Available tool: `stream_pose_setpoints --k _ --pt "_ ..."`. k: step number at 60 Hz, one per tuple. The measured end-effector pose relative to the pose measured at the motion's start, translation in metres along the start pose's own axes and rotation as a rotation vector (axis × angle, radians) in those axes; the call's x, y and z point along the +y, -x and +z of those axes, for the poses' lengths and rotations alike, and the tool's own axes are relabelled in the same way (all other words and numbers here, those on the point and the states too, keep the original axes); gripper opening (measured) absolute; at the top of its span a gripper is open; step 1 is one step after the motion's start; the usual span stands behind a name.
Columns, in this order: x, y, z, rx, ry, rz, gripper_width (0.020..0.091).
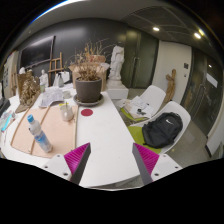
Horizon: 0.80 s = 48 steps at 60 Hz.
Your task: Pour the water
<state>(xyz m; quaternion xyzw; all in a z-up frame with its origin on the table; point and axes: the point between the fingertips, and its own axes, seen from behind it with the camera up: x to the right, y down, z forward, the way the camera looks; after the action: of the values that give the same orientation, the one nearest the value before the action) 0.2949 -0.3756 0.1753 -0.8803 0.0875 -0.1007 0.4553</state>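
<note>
You are looking down a long white table (100, 140) in what seems an art studio, with the gripper (112, 160) held high and well back from everything on it. Beyond the far end stands a white statue (117, 62); to the right are a white chair (150, 100) and a nearer chair carrying a black backpack (160, 130). At the far end of the table sits a big pot (88, 90) of dry twigs. A light wooden board (35, 135) lies along the left side.

The thing you want is the water bottle (38, 133), clear with a blue cap. It lies on its side on that board, ahead of the fingers and well off to their left, nearer the left finger than the right. Its long axis runs away from you, cap end farther off and tilted slightly left. A pale cup (66, 110) stands beyond it, toward the pot, and a small red disc (87, 112) lies just past that; the cup looks like the likely target, though I cannot see inside it.

Your fingers are spread wide with nothing between them, the pink pads (76, 157) facing each other over bare table.

By my reading, the pour has not begun: you would need to swing left and drop low, then turn the wrist so the fingers straddle the bottle across its width.
</note>
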Motion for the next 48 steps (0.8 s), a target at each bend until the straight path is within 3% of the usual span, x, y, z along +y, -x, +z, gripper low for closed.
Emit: stream_pose_setpoints --k 8,21,33,48 --pt "0.014 0.036 -0.002 -0.072 0.005 -0.027 0.0857" --pt "0.054 0.162 -0.012 -0.186 0.012 -0.066 0.0857" --pt "0.066 0.262 0.01 -0.279 -0.003 -0.066 0.0854" --pt "0.036 0.327 0.083 -0.271 -0.129 -0.028 0.0824"
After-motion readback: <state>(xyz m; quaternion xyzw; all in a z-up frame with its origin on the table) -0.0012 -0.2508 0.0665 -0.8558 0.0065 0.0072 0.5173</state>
